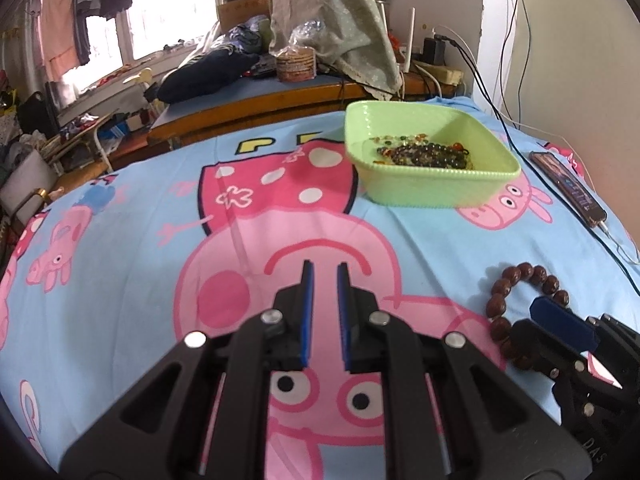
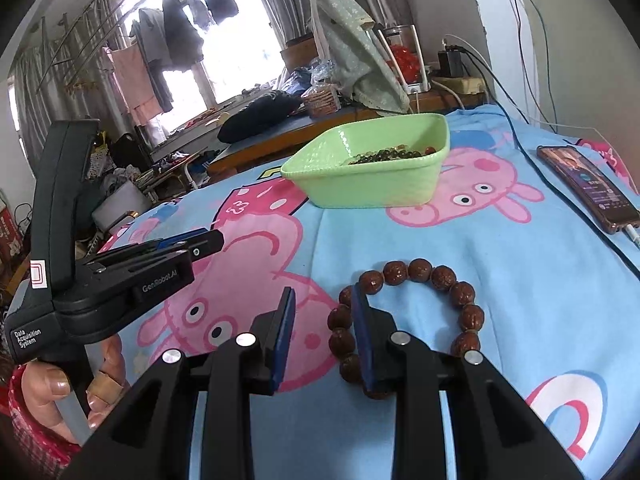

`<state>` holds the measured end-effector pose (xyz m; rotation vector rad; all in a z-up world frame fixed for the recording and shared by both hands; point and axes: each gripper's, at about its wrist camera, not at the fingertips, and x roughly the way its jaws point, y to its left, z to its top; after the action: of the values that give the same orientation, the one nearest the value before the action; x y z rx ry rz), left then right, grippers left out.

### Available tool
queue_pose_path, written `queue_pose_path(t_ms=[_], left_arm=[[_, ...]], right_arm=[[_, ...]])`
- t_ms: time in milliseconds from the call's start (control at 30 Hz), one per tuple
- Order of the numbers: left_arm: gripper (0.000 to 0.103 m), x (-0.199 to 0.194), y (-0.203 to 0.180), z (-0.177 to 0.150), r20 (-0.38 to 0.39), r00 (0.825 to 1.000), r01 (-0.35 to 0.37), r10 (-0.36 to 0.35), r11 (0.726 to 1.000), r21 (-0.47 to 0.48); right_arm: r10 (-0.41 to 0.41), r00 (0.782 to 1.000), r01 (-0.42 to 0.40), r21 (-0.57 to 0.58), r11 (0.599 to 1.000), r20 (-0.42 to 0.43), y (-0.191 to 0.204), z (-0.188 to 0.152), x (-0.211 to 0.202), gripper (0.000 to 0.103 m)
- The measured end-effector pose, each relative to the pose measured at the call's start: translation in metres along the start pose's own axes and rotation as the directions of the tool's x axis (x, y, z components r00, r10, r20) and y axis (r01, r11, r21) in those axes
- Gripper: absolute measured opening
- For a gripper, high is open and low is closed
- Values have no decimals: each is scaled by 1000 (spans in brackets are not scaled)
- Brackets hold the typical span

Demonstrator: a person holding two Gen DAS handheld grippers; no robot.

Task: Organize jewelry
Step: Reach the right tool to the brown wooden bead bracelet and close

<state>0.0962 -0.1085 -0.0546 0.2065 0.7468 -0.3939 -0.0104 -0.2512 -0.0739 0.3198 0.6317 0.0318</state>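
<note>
1. Only the right camera shows the person's hand (image 2: 60, 396), at the far left, wrapped round the grip of the left claw (image 1: 324, 266). The cuff is red and chequered.
2. The left camera alone looks down the left claw's own blue pads. They stand a narrow gap apart with nothing between them, over the pink pig printed on the sheet (image 1: 120, 200).
3. The surface is a soft, light-blue cloth sheet with cartoon pigs. Behind it is a cluttered room, with clothes (image 2: 176, 40) hanging at a bright window on the left.
4. A square green plastic tub (image 1: 432, 190) with a ribbed rim sits on the far side of the sheet. Small dark, glossy beads (image 1: 424, 154) lie piled inside. The left camera shows them far better, because the right camera looks in across the rim.
5. The right claw (image 2: 322, 294) has its pads apart. They straddle the left side of a bracelet (image 2: 420, 270), a ring of round, wrinkled brown beads lying flat on the sheet. Whether a pad touches it I cannot tell.
6. At the far right a phone (image 2: 588, 184) lies on the sheet with its screen lit and a cable plugged in.
</note>
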Motion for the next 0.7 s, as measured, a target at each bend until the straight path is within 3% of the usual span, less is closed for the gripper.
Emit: queue_pose_path(t_ms=[200,267,367,467,533,567,633,700], left_arm=[[10,2,3,-4,-7,1000,13,-13,1000,-5],[10,2,4,-5,-8,1000,27,-27,1000,-7],[10,-1,-2,-5,-16,992,122,-122,993,0],[10,-4,-22,-4,-55,957,286,-284,958,29],[12,-3,-38,-4,-88,934,350,-345,935,48],[17,-1,-44,-4,-104,929,363,-356,930,54],[48,2,-58,-3,-116,928,363,-354,929,68],[49,7,-70,-4,-110,942,327,-316,939,105]], right_arm=[[-8,1000,8,-2,1000,11,-4,5,-6,0],[-49,998,48,31,998,39,-21,11,-15,0],[-107,993,103,84,991,53,-51,16,-26,0],[-143,989,138,117,984,39,-74,19,-31,0],[-133,991,131,120,984,12,-83,20,-28,0],[-125,992,124,115,986,-3,-85,21,-26,0],[-101,995,103,98,990,-21,-85,21,-22,0],[-74,996,77,63,995,-56,-81,20,-16,0]])
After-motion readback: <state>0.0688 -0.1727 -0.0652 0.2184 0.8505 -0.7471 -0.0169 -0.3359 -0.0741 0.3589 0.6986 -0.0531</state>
